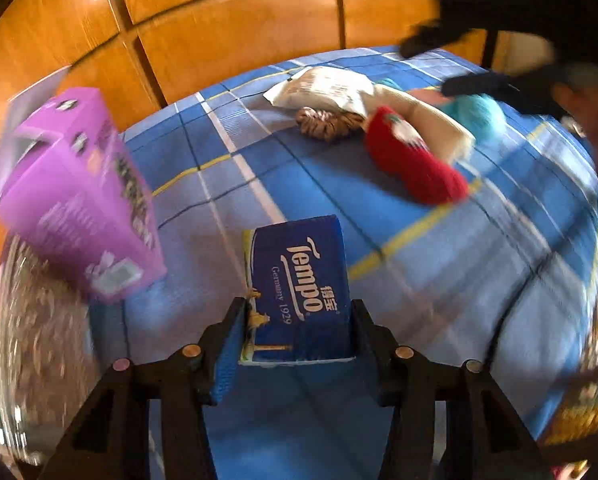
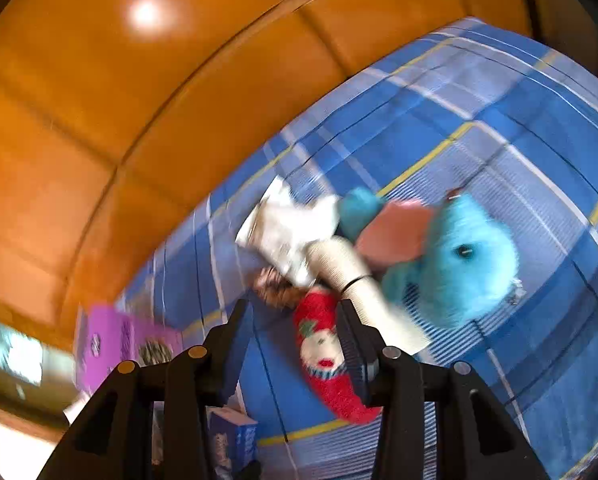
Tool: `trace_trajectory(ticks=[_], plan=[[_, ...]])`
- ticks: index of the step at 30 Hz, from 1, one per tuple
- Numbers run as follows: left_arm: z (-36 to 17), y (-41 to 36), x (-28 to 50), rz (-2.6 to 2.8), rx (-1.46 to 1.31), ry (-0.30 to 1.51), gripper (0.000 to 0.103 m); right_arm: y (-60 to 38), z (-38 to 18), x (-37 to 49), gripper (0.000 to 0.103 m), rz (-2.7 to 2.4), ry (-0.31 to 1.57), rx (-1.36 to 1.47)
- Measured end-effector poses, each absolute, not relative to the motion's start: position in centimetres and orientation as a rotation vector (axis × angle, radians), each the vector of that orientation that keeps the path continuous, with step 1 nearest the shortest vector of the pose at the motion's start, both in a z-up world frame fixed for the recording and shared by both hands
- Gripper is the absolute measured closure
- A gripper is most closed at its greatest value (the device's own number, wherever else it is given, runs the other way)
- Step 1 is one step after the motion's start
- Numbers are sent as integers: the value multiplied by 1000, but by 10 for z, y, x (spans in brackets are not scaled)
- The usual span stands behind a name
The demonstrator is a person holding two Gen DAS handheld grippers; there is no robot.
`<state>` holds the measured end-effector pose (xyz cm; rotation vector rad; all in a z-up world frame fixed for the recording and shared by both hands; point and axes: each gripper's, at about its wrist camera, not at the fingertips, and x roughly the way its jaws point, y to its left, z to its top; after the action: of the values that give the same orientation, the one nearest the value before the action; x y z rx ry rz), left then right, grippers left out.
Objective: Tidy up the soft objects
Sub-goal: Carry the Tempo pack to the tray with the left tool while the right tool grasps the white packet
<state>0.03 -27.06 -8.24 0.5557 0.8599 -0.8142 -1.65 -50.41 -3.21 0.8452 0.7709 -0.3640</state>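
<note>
Tempo tissue pack [image 1: 299, 288], dark blue, sits low in the centre of the left wrist view, pinched between the left gripper [image 1: 299, 332]'s two pads above the blue plaid bedsheet [image 1: 439, 280]. Judged from here, it should travel with a steady squeeze toward the purple box [image 1: 75, 196] at the left edge, without crushing the soft pack. That gripper tilts steeply downward.

In the right wrist view, the right gripper [image 2: 295, 332] stands partly spread with nothing pinched; the red sock [image 2: 327, 360] lies on the sheet between and beyond its tips, beside the turquoise plush [image 2: 459, 264] and white packet [image 2: 287, 232], centre frame. It angles down toward the pile.
</note>
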Motion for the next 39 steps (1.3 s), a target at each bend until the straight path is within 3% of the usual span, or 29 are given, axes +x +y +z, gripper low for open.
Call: trace_trajectory(ticks=[4, 7, 12, 18, 20, 23, 25, 33, 39], plan=[[-85, -250, -5, -837, 520, 843, 52, -477, -28, 8, 59, -332, 868, 643], [-87, -242, 3, -856, 475, 862, 51, -463, -22, 37, 42, -341, 926, 410], [-91, -239, 9, -872, 405, 879, 51, -469, -31, 87, 38, -369, 1024, 142], [-93, -236, 9, -881, 380, 870, 51, -483, -64, 135, 33, -373, 1164, 31], [-93, -234, 9, -883, 372, 868, 50, -487, -77, 145, 33, -411, 1203, 0], [-92, -231, 6, -882, 369, 864, 50, -492, -83, 147, 49, -437, 1196, 27], [-92, -230, 7, -881, 361, 862, 50, -495, -80, 145, 54, -435, 1178, 54], [-94, -232, 9, -875, 356, 847, 50, -490, -27, 115, 55, -411, 1002, 152], [-93, -227, 10, -872, 344, 851, 51, -458, -20, 86, 55, -110, 1040, 377]])
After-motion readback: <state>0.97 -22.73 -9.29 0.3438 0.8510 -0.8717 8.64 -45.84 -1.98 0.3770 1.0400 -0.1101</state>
